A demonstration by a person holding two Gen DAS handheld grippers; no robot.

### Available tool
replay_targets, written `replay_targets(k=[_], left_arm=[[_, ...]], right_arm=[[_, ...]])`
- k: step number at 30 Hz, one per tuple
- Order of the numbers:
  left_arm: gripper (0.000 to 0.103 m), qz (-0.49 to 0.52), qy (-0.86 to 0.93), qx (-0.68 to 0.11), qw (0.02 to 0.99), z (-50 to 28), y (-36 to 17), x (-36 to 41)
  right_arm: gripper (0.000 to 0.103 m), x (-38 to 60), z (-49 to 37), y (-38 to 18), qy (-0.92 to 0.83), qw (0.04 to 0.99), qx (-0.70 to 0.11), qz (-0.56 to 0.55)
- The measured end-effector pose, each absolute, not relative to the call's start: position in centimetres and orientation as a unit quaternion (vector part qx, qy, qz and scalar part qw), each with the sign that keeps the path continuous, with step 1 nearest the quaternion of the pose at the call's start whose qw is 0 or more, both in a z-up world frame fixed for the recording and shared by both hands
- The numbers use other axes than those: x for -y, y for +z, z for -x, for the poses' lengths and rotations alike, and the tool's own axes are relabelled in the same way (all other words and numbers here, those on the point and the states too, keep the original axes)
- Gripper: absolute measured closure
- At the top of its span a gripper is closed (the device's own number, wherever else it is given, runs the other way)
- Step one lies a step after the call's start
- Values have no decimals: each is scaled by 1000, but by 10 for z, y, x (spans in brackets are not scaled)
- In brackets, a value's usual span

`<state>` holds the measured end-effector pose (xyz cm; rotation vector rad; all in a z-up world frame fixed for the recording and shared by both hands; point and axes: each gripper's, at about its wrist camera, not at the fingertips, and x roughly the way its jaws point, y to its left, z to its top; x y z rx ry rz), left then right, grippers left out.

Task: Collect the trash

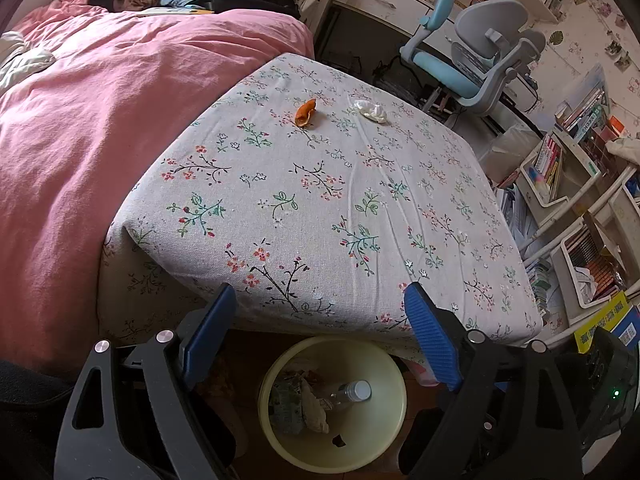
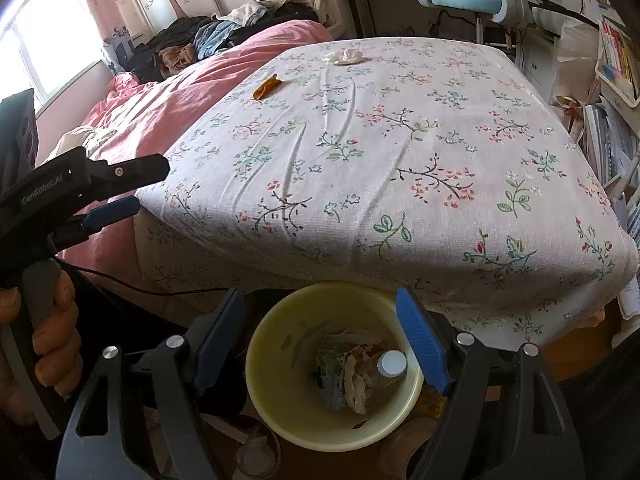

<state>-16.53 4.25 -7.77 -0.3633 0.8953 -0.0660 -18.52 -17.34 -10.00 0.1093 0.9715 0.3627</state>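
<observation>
Two trash items on the floral table [image 1: 360, 216]: orange peel [image 1: 305, 112] and crumpled tissue [image 1: 372, 110], far side, apart; left gripper [image 1: 320, 312] and right gripper [image 2: 320, 312] fingers spread wide, empty; both above the yellow bin [image 2: 280, 412] holding a bottle [image 2: 393, 363] and wrappers.

Both grippers tilt downward with jaws wide apart and empty, the left gripper [image 1: 320, 304] gripped by a hand [image 2: 48, 320] (seen from the right gripper [image 2: 320, 308]).
</observation>
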Motion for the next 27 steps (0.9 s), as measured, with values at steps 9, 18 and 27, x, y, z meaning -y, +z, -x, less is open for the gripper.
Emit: replay_targets(k=[9, 18, 27], left_arm=[[19, 174, -32, -431, 885, 165, -78, -42], [19, 173, -31, -432, 885, 165, -79, -42], [19, 173, -31, -432, 885, 165, -79, -43]], right_arm=[[25, 173, 186, -99, 173, 868, -463, -51], [25, 173, 186, -100, 174, 868, -462, -49], [25, 172, 186, -100, 174, 868, -462, -49]])
